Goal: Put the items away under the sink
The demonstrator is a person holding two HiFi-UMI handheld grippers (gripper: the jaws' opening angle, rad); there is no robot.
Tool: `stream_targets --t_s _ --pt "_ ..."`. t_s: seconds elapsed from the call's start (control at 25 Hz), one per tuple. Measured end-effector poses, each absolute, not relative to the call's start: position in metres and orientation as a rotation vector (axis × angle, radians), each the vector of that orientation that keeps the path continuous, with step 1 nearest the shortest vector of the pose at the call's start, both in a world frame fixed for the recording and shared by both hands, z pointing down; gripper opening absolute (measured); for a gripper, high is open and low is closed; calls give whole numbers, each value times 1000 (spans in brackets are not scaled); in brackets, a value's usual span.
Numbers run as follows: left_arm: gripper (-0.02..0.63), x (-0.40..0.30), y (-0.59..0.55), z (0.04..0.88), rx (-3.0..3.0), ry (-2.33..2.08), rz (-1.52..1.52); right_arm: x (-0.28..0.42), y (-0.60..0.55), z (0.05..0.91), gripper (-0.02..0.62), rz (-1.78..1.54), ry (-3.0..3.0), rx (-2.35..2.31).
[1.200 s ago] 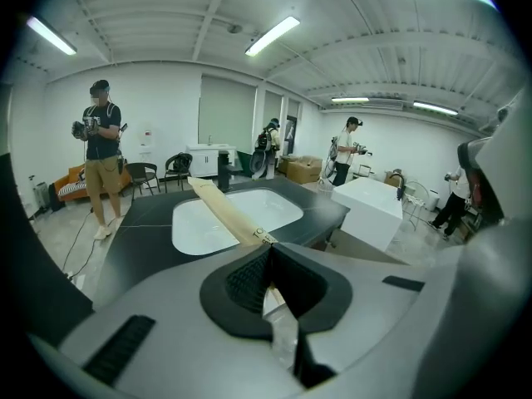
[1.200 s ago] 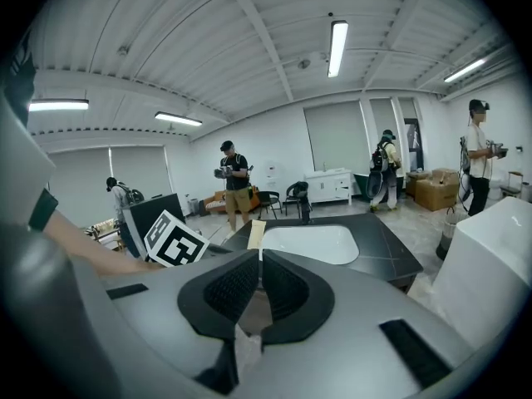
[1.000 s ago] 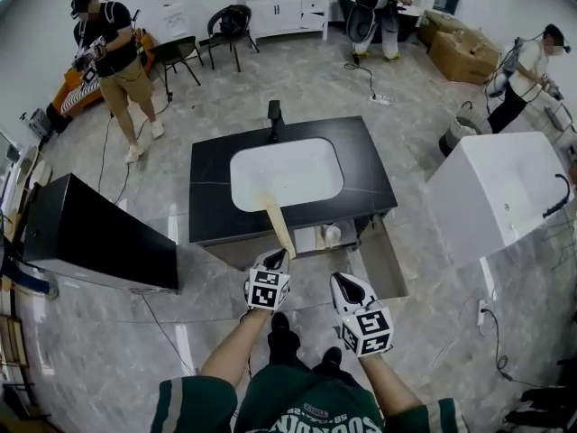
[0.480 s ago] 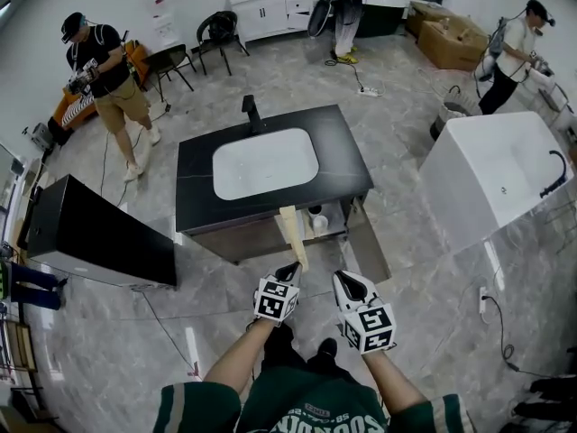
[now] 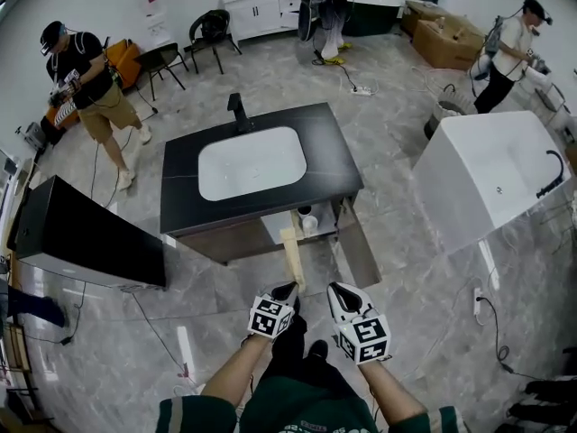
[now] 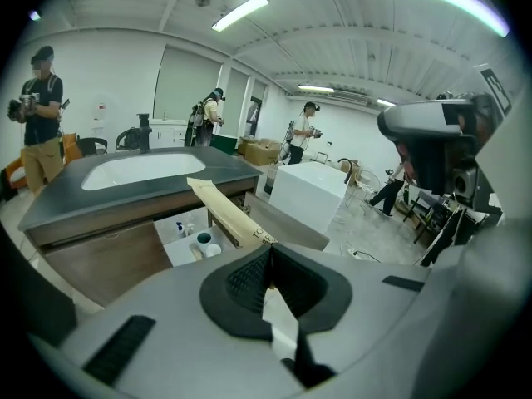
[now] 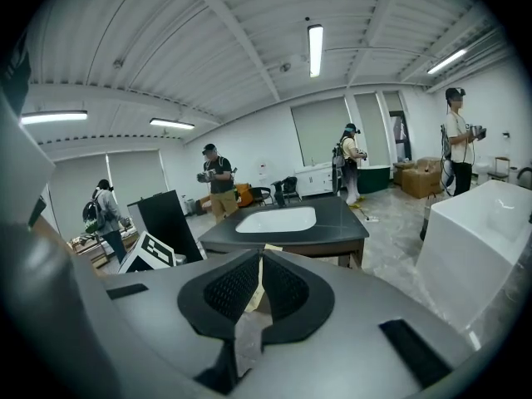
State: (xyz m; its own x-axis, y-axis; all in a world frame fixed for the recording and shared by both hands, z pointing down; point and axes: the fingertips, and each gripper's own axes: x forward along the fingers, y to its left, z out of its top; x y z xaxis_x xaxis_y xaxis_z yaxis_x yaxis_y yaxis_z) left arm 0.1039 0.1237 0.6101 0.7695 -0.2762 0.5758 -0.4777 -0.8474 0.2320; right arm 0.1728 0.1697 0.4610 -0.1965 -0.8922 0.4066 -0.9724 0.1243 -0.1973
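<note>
Long beige roll (image 5: 291,258), perhaps paper, toward vanity (image 5: 315,183)

Green jersey (image 5: 306,409), white-striped sleeves (image 5: 192,413); white, marker-cubed hand-held grippers (image 5: 290,290) (image 5: 336,290).

Open test hall: freestanding vanity (image 5: 332,171), bathtub (image 5: 487,188).

The head camera looked steeply down from over the person's arms, with the left tongs (image 5: 291,289) and right tongs (image 5: 335,289) near its bottom edge and the sink cabinet (image 5: 329,170) a little ahead on the floor. Each tongs' camera sat low behind its own closed jaws, facing that cabinet's front from near. All three views shared its white basin (image 5: 251,162).
</note>
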Motion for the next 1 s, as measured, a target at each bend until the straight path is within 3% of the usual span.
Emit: stream_targets --t_s 0.36,1.0 --pt "11 111 59 724 2568 -582 797 188 103 553 43 602 -2200 1842" --pt "10 157 -85 980 2651 -589 774 229 -16 818 43 447 -2235 1871"
